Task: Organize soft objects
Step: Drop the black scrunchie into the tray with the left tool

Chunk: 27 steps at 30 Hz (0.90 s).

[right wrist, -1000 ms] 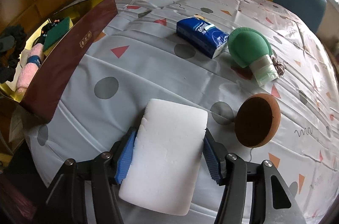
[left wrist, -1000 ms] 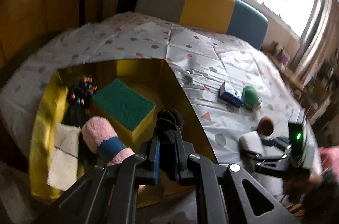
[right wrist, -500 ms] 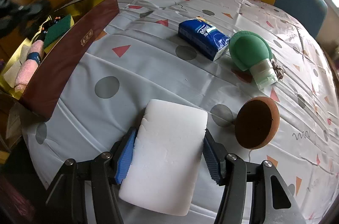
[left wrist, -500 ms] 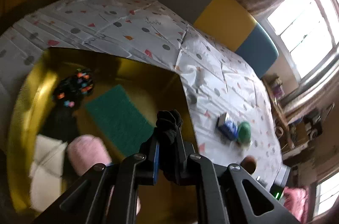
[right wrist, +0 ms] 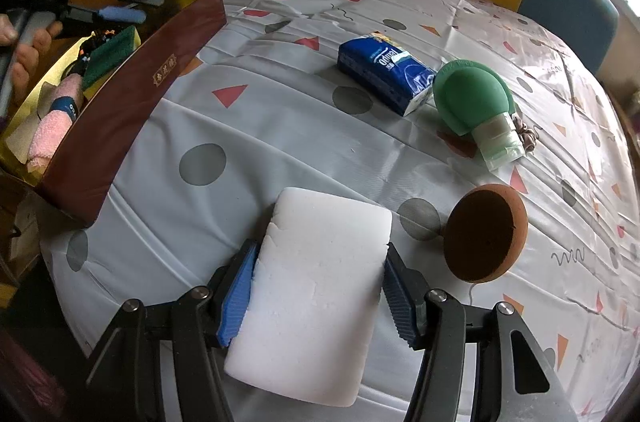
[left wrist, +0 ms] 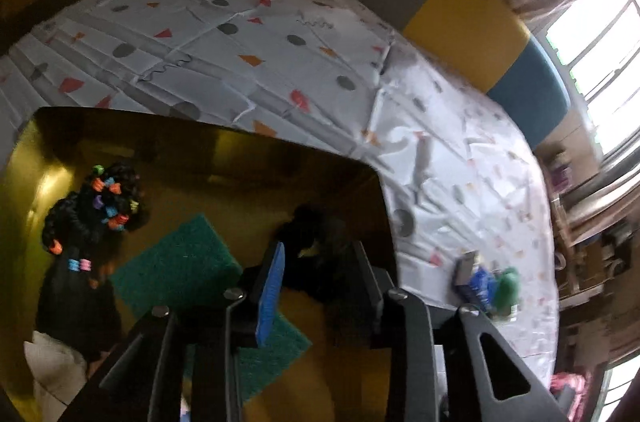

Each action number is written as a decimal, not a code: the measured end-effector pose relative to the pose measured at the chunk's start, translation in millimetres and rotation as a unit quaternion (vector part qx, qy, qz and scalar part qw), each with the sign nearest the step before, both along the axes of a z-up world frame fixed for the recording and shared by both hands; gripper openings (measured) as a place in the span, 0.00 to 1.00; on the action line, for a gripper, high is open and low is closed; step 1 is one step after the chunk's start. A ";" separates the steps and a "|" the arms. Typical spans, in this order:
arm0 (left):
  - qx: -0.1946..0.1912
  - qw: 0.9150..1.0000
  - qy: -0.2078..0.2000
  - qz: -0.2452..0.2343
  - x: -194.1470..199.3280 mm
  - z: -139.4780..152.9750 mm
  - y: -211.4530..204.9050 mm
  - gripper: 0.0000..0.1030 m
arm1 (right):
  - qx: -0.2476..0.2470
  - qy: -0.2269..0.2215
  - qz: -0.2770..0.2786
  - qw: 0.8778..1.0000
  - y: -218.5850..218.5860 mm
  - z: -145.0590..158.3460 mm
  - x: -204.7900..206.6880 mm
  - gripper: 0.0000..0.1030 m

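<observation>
We are dropping off a dark scrunchie (left wrist: 304, 226) into the gold-lined box (left wrist: 216, 150) with our left gripper (left wrist: 316, 278) — its jaws are opening, and the scrunchie is sitting loose between them over the box floor, no longer pinched. Our right gripper (right wrist: 320, 286) is clamping a white sponge (right wrist: 320, 286) by its long edges, resting on the patterned counter (right wrist: 280, 126) near the box's maroon wall (right wrist: 132, 90).

So the step in hand, as we judge it, is the release; the next move calls for us to let the scrunchie fall clear, lift the left gripper out, then carry the white sponge over that wall without squashing it.

Counting inside the box: one green-and-yellow scouring sponge (left wrist: 176, 262), one black bundle with coloured clips (left wrist: 96, 210), one pink roll with a blue band (right wrist: 52, 122), one pale cloth (left wrist: 56, 370).

Waiting on the counter — one blue tissue pack (right wrist: 384, 70), one green squeeze bottle (right wrist: 476, 106), one brown round puff (right wrist: 486, 238), and one small brownish hair tie (right wrist: 528, 134) half hidden behind the bottle.
</observation>
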<state>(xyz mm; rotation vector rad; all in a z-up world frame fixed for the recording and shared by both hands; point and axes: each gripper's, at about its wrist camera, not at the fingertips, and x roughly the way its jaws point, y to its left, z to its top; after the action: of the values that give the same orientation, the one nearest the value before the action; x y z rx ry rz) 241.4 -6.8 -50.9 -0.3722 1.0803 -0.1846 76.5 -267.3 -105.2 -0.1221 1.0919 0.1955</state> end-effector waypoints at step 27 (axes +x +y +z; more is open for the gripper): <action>0.160 0.977 -0.139 -0.038 -159.6 50.0 8.9 0.35 | -0.014 -0.012 0.005 1.000 3.1 0.1 -3.8 0.58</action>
<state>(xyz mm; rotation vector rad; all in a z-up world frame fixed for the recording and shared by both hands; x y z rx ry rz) 81.8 2.1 -1.0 -0.0127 0.8302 -0.1228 72.6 -264.2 -105.1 -0.1553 1.0697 0.1866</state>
